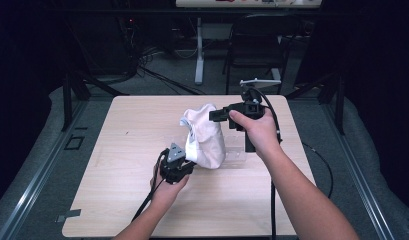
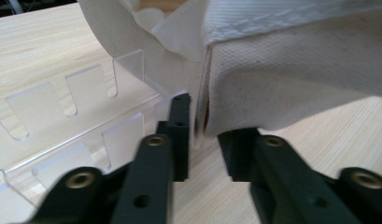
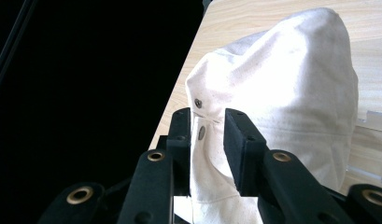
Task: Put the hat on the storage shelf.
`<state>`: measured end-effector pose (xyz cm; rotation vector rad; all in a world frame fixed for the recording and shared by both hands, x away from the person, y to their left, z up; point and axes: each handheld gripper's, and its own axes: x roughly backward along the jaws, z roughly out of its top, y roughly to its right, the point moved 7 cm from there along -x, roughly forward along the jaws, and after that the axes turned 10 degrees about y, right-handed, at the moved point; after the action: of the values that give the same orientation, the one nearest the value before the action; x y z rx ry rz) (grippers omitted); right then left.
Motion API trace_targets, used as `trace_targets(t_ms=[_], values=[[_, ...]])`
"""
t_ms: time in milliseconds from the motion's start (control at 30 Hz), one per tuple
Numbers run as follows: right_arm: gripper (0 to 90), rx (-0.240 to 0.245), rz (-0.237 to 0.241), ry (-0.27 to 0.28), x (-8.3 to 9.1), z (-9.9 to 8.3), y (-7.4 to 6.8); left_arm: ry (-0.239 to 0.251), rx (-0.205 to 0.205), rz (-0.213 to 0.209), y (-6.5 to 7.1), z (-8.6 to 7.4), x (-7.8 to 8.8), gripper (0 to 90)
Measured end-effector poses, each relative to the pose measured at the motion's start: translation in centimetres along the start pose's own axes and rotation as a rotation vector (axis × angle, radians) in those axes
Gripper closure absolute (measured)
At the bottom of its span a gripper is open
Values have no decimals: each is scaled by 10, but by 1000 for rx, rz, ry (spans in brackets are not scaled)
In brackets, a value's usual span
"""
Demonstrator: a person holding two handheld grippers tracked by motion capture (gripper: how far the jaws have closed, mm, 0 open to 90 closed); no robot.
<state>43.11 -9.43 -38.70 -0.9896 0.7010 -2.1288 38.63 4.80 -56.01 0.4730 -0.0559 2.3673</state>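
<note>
Hat brim pinched by left gripper, right gripper.

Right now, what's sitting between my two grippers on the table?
In the high view, the white cloth hat on its clear plastic stand lies between the left gripper and right gripper.

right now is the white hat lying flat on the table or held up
Held up. The white hat stands bunched above the table, pinched by the left gripper at its brim and the right gripper near its top.
</note>
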Motion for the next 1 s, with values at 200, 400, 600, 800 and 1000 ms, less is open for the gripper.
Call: trace_targets(t_ms=[200, 400, 600, 800, 1000], values=[[717, 2, 1, 6, 3, -2, 1, 22, 25, -9, -5, -2, 15, 577], [706, 16, 0, 13, 8, -4, 3, 27, 15, -4, -9, -4, 28, 546], [701, 21, -12, 18, 11, -5, 4, 11, 13, -5, -12, -5, 41, 529], [692, 45, -14, 15, 15, -8, 1, -16, -5, -4, -14, -12, 57, 523], [678, 74, -22, 18, 22, -14, 0, -33, -11, 21, -24, -23, 80, 515]])
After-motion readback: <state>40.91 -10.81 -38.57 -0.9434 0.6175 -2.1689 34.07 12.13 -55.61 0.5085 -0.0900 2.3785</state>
